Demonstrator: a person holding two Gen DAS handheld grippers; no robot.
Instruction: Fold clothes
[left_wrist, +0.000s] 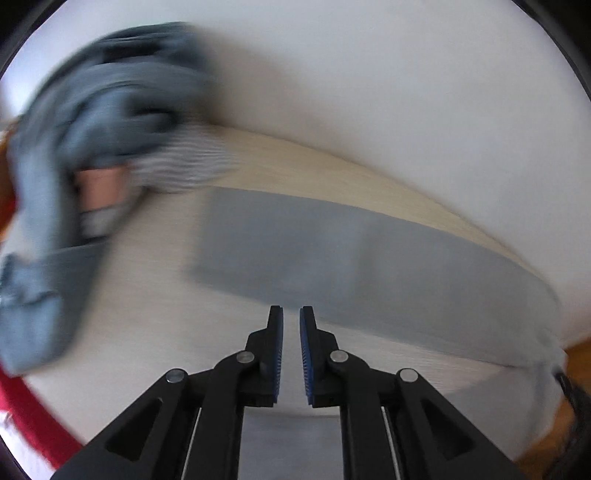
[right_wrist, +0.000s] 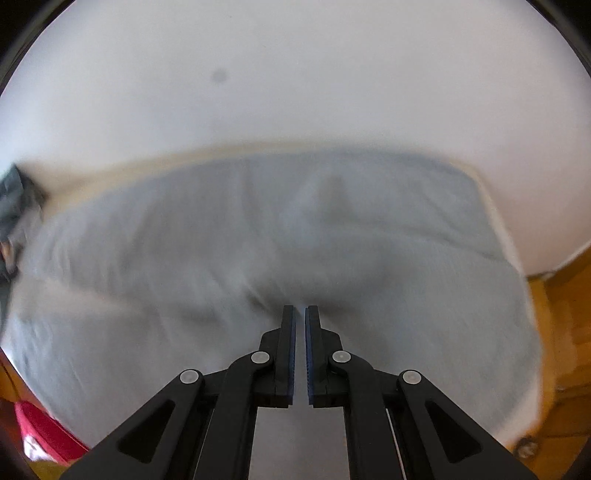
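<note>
Left wrist view: nearest the camera, the left gripper (left_wrist: 291, 314) is seen with its jaws brought almost together and nothing between them. Just beyond its tips a grey cloth (left_wrist: 369, 258) is spread flat on a pale table (left_wrist: 147, 314), its long axis running from centre-left down toward the right edge. A blurred heap of blue and striped clothes (left_wrist: 110, 110) is piled well apart at the upper left. Bare table lies between heap and cloth; a white wall (left_wrist: 369, 74) stands behind.

Right wrist view: nearest the camera, the right gripper (right_wrist: 300, 314) is seen with its jaws nearly together; whether a fold is pinched cannot be told, though creases gather at its tips. The grey cloth (right_wrist: 184, 240) fills the table ahead and to both sides, its far edge lying close to the wall (right_wrist: 295, 74). Its right edge hangs near the table's corner, with wooden floor (right_wrist: 565, 314) beyond.

The right gripper is judged nearer to the cloth's middle.
</note>
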